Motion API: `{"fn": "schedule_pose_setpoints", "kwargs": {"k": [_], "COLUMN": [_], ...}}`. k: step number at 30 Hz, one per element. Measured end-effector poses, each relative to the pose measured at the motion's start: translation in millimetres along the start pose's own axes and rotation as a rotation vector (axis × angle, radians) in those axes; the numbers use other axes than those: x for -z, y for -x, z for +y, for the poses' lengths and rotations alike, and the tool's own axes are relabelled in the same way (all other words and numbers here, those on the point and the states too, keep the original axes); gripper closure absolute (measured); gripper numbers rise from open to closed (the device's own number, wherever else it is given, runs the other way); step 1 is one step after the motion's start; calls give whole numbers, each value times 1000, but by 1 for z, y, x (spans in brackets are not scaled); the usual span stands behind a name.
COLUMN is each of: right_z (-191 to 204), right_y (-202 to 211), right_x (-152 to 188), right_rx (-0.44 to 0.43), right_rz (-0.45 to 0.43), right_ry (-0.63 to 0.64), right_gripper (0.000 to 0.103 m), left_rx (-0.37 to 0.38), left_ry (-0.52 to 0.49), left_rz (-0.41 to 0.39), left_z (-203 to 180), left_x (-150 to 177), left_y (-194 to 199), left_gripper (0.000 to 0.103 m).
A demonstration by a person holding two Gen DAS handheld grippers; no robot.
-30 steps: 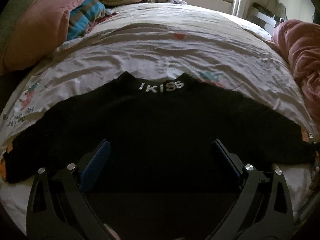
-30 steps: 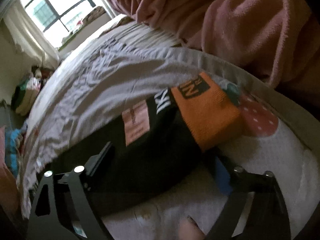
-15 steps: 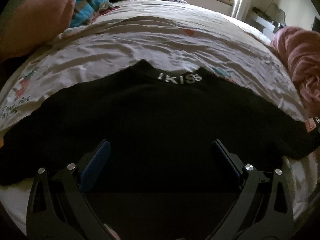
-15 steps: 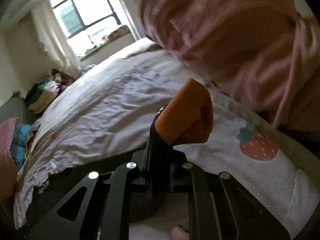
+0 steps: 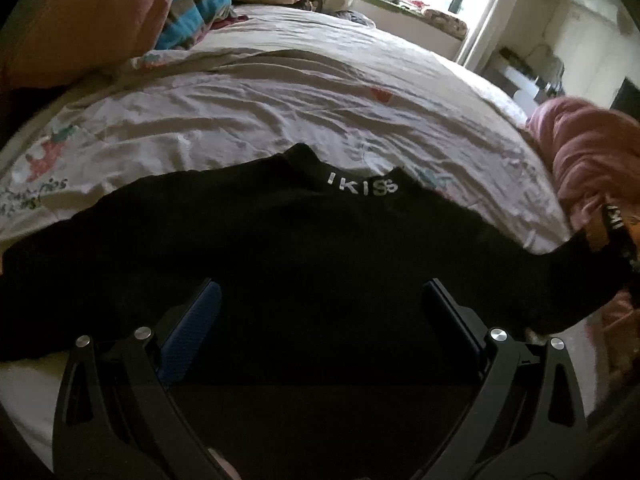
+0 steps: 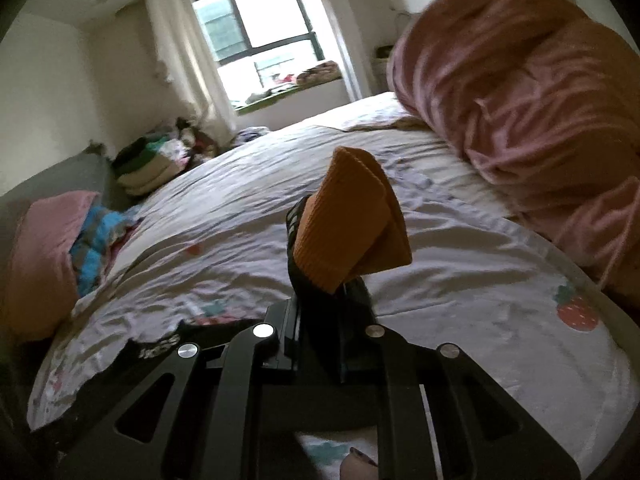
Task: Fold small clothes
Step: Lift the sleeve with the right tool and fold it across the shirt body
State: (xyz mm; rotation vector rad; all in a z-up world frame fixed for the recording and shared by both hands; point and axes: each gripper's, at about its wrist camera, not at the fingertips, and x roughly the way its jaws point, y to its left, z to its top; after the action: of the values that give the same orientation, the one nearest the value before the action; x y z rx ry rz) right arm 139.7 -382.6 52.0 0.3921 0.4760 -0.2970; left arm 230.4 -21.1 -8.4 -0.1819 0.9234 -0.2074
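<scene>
A black sweater (image 5: 304,248) with white letters on its collar lies spread flat on the white printed bedsheet (image 5: 280,108). My left gripper (image 5: 320,304) hovers open above the sweater's lower body, nothing between its blue pads. My right gripper (image 6: 324,312) is shut on the sweater's right sleeve, just behind the orange cuff (image 6: 348,216), which sticks up above the jaws, lifted off the bed. In the left wrist view that raised sleeve (image 5: 600,264) shows at the far right edge. The sweater's collar (image 6: 160,346) peeks in at the lower left of the right wrist view.
A pink blanket heap (image 6: 532,92) lies on the bed's right side. A pink pillow (image 5: 80,16), a blue striped cloth (image 5: 192,12) and a stack of folded clothes (image 6: 148,164) sit at the far left end. A window (image 6: 260,16) lies beyond.
My right gripper closed on the sleeve near the orange cuff and lifted it off the bed, rolling as it rose. My left gripper drifted sideways over the sweater, staying open.
</scene>
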Motion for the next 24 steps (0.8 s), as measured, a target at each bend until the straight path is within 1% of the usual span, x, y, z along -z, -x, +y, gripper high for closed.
{"fn": "schedule_pose_setpoints", "kwargs": {"k": [1, 4, 8, 14, 19, 22, 23, 24], "right_z": [8, 32, 65, 109, 139, 153, 154, 161], "right_y": [2, 4, 5, -2, -5, -9, -12, -14], "right_x": [1, 4, 11, 30, 49, 60, 63, 68], "right_rx": [-12, -57, -116, -192, -246, -269, -275, -283], "right_rz": [0, -2, 11, 54, 79, 107, 116, 126], "right_ry": [11, 51, 106, 179, 232, 240, 240, 247], "right_gripper": [91, 91, 91, 91, 91, 91, 91, 91], "left_rx": [11, 13, 38, 126, 185, 188, 200, 232], "left_ry": [7, 26, 44, 82, 128, 156, 170, 199], "left_rz": [-4, -20, -21, -39, -17, -16, -11, -1], "left_z": [3, 10, 20, 28, 36, 44, 47, 52], "left_x": [-1, -4, -8, -11, -11, -12, -12, -12], "left_y": [2, 11, 19, 28, 25, 24, 22, 20], "left_gripper": [9, 9, 9, 9, 9, 9, 9, 9]}}
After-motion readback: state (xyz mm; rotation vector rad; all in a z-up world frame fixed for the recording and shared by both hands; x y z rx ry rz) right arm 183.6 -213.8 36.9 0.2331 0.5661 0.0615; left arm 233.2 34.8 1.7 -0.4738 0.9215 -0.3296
